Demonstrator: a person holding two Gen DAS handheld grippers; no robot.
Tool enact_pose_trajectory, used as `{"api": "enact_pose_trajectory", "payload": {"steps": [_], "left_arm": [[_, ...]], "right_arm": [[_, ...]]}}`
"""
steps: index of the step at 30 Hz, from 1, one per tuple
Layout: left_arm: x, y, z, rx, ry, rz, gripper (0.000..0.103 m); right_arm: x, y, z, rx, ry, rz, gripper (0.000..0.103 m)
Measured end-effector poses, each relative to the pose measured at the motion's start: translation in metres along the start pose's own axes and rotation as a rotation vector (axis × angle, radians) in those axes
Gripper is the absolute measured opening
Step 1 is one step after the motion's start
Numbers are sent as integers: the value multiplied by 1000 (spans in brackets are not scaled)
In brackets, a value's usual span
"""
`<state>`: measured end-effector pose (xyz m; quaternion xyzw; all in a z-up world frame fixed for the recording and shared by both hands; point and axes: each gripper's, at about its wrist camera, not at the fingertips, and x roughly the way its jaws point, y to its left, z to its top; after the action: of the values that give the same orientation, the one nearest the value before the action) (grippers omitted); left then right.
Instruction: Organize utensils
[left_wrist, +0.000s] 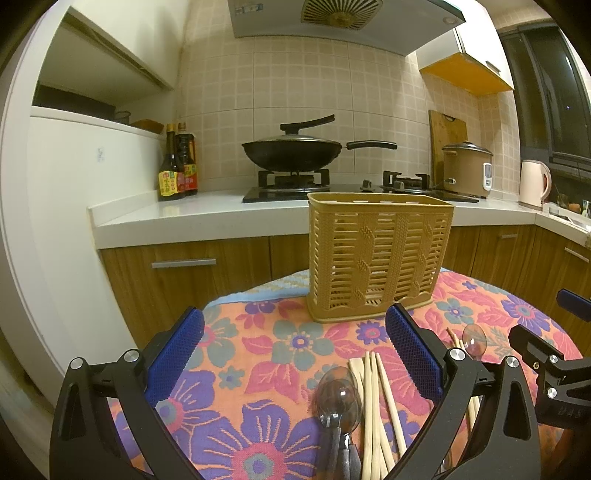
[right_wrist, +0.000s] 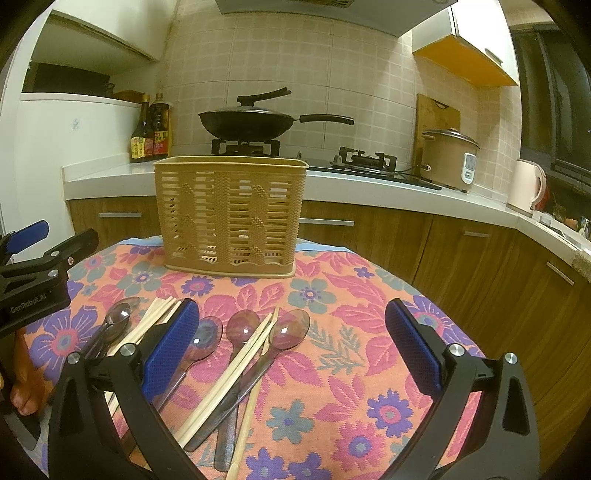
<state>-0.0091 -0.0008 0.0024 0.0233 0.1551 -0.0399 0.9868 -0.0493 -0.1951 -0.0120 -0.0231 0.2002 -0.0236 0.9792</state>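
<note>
While both tools hover low over the flowered cloth (right_wrist: 332, 369), neither holds anything. Left gripper (left_wrist: 295, 354): jaws spread wide, blue pads (left_wrist: 177, 354) bare, nothing between them but cloth and the near ends of utensils. Right gripper (right_wrist: 291, 350): likewise spread wide, blue pads (right_wrist: 413, 343) bare.

Utensil basket (left_wrist: 376, 254): tan slatted plastic, upright on the far part of the cloth, resting on its base. Through the slats no utensil can be made out inside. It stands well apart from both grippers, ahead of them.

Utensils lie loose on the cloth, in two groups.
- Left group: stacked clear spoons (left_wrist: 338, 398) with dark handles, bowls pointing toward the basket; just beside them on the right, a bundle of pale chopsticks (left_wrist: 373, 406), roughly parallel. Both sit between the left gripper's fingers in the left wrist view.
- Right group: three clear tinted spoons (right_wrist: 243, 326) fanned out, bowls toward the basket, handles converging toward the camera. A further pair of chopsticks (right_wrist: 236, 373) lies diagonally across their handles, touching them. The leftmost spoon is partly hidden behind the right gripper's left finger.

Background: white counter (right_wrist: 369, 184), gas hob with a lidded wok (left_wrist: 291, 147), two sauce bottles (left_wrist: 177, 162), rice cooker (right_wrist: 450, 158), pale kettle (left_wrist: 533, 182).
</note>
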Motion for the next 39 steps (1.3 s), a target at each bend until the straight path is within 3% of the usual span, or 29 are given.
{"api": "enact_pose_trajectory", "payload": {"steps": [32, 36, 39], "left_arm": [[1, 0, 1, 2, 8, -13, 95], [6, 17, 8, -39, 65, -96, 95], [18, 48, 12, -123, 202, -219, 93]], "right_arm": [[-1, -1, 0, 5, 1, -13, 95], [3, -12, 5, 41, 40, -25, 95], [14, -25, 3, 83, 145, -10, 91]]}}
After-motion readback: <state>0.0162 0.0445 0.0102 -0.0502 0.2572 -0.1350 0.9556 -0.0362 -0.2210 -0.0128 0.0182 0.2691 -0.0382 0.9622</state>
